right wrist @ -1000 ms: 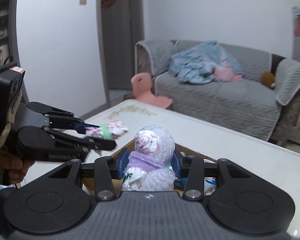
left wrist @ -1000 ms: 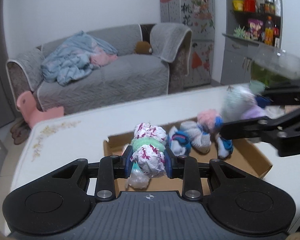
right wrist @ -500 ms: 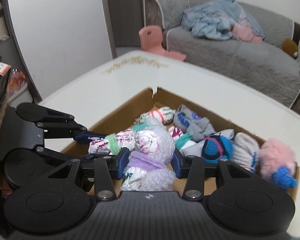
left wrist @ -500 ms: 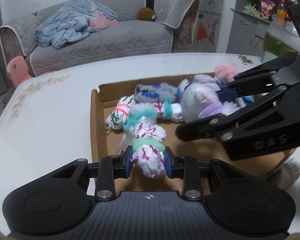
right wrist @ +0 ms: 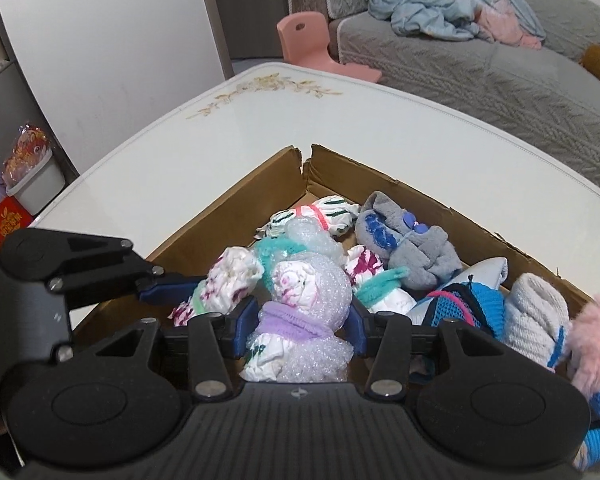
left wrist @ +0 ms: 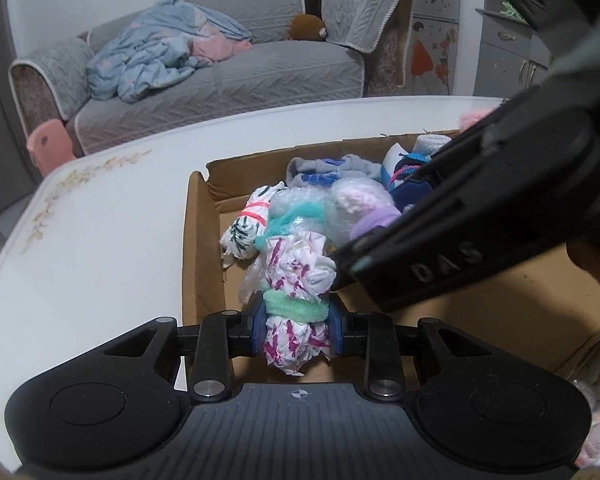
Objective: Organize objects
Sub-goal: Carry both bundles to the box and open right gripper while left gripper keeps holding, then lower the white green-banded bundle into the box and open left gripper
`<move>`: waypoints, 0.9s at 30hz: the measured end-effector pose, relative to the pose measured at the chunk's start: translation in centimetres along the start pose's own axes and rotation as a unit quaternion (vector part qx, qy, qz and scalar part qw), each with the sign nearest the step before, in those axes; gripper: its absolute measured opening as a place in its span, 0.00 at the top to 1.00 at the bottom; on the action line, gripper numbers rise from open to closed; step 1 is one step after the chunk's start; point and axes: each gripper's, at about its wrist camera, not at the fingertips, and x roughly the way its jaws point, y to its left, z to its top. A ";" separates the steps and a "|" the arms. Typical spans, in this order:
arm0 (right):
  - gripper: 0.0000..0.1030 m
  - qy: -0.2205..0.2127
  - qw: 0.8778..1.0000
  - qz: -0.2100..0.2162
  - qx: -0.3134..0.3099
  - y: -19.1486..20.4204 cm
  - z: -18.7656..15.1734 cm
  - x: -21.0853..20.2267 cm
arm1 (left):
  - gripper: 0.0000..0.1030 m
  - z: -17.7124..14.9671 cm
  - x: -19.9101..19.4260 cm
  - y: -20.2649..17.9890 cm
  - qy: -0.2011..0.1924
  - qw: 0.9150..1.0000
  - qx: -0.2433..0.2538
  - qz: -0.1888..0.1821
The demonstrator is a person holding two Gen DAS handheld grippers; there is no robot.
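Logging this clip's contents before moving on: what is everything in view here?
cardboard box: 1, brown, on table
table: 1, white, floral print
green-banded bundle: 1, white and magenta, over the box
purple-banded bundle: 1, bubble-wrapped, over the box
grey sock roll: 1, grey and blue, in box among several other bundles
pink fluffy item: 1, at box's edge
sofa: 1, grey, behind table
blanket: 1, light blue, on sofa
small chair: 1, pink, beside sofa
left gripper: black, clamping green-banded bundle
right gripper: black, clamping purple-banded bundle

Matt cardboard box [right wrist: 412,196], glossy table [right wrist: 188,160], bubble-wrap bundle [right wrist: 316,292].
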 end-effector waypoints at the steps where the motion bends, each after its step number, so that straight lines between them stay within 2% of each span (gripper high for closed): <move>1: 0.57 0.005 1.000 0.002 0.003 -0.1 0.2 0.2 | 0.64 -0.1 0.0 -0.2 -0.002 1.000 0.003 0.007; 4: 0.52 0.017 1.000 0.002 0.012 -0.1 0.6 0.6 | 0.60 -0.1 0.1 -0.5 -0.006 1.000 0.007 0.021; 5: 0.44 0.018 1.000 -0.002 0.012 -0.1 0.7 0.5 | 0.59 -0.1 0.2 -0.5 -0.007 1.000 0.007 0.024; 7: 0.40 0.021 1.000 -0.002 0.016 -0.1 0.9 0.4 | 0.58 -0.1 0.2 -0.5 -0.009 1.000 0.007 0.028; 9: 0.25 0.020 1.000 -0.004 0.011 0.1 1.0 0.1 | 0.57 0.0 0.2 -0.5 -0.010 1.000 0.006 0.029; 11: 0.19 0.014 1.000 -0.005 0.010 0.1 1.0 -0.4 | 0.53 0.0 0.0 -0.5 -0.012 1.000 0.004 0.026; 14: 0.19 0.005 1.000 -0.007 0.014 0.0 1.1 -1.4 | 0.48 0.1 -0.3 -0.5 -0.017 0.999 0.004 0.027; 22: 0.15 -0.014 0.999 -0.009 0.028 -0.4 0.9 -3.5 | 0.46 0.3 -1.3 0.0 -0.023 0.999 0.005 0.024; 27: 0.15 -0.014 1.000 -0.008 0.025 -0.3 0.6 -4.0 | 0.40 0.7 -3.2 0.9 -0.030 0.999 -0.002 0.020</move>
